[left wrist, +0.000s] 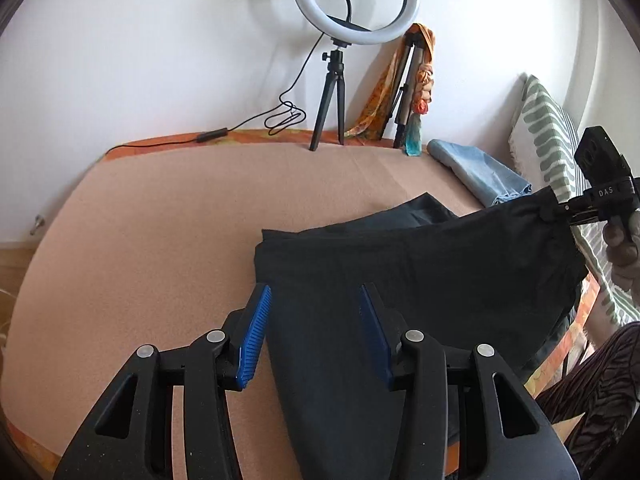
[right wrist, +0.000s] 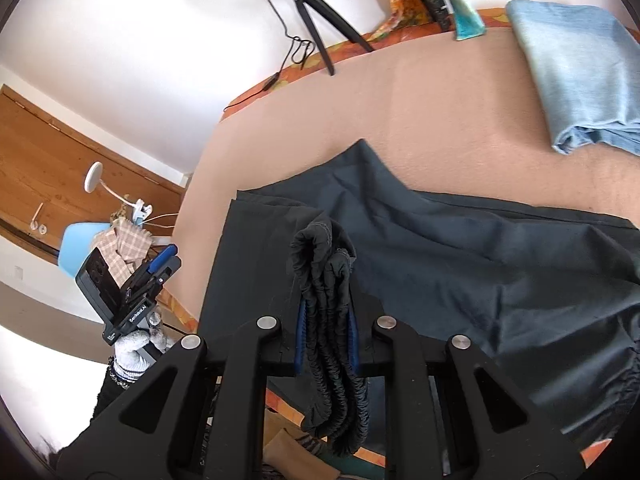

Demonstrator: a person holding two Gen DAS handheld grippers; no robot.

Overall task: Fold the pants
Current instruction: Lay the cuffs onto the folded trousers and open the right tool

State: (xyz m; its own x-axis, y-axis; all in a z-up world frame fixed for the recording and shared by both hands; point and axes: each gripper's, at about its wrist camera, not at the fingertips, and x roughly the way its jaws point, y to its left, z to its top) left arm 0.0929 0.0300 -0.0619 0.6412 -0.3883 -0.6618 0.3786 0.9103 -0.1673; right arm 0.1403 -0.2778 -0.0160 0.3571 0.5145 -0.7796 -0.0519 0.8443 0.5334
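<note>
Dark charcoal woven pants (left wrist: 400, 272) lie spread across the right part of a peach-pink padded bed surface (left wrist: 160, 220), with one pointed corner of the cloth reaching toward the far wall. The right gripper (right wrist: 325, 344) is clenched on the bunched elastic waistband (right wrist: 336, 392) of the pants; the gathered ribbed band fills the gap between its blue pads and hangs below them (a rolled fold of fabric also rises above the fingertips). In the left wrist view this same gripper (left wrist: 554, 210) shows at the right edge, pinching the cloth's edge and holding it lifted off the bed, so the fabric slopes down from it to the surface.

The left gripper (left wrist: 316, 300) is released, its blue ribbed pads (left wrist: 256, 332) spread wide. It hovers above the near left edge of the pants, one pad over bare bed, the other over dark cloth; whether it touches the fabric cannot be told. In the right wrist view it (right wrist: 162, 266) appears at the left, held by a hand in a grey knitted glove (right wrist: 136, 354).

A folded light blue denim garment (right wrist: 576, 80) rests on the bed beyond the pants, well apart from them. A white ring light on a black tripod (left wrist: 356, 4) stands against the white wall at the far edge, and a green-and-white patterned cushion (left wrist: 548, 128) leans at the right.
</note>
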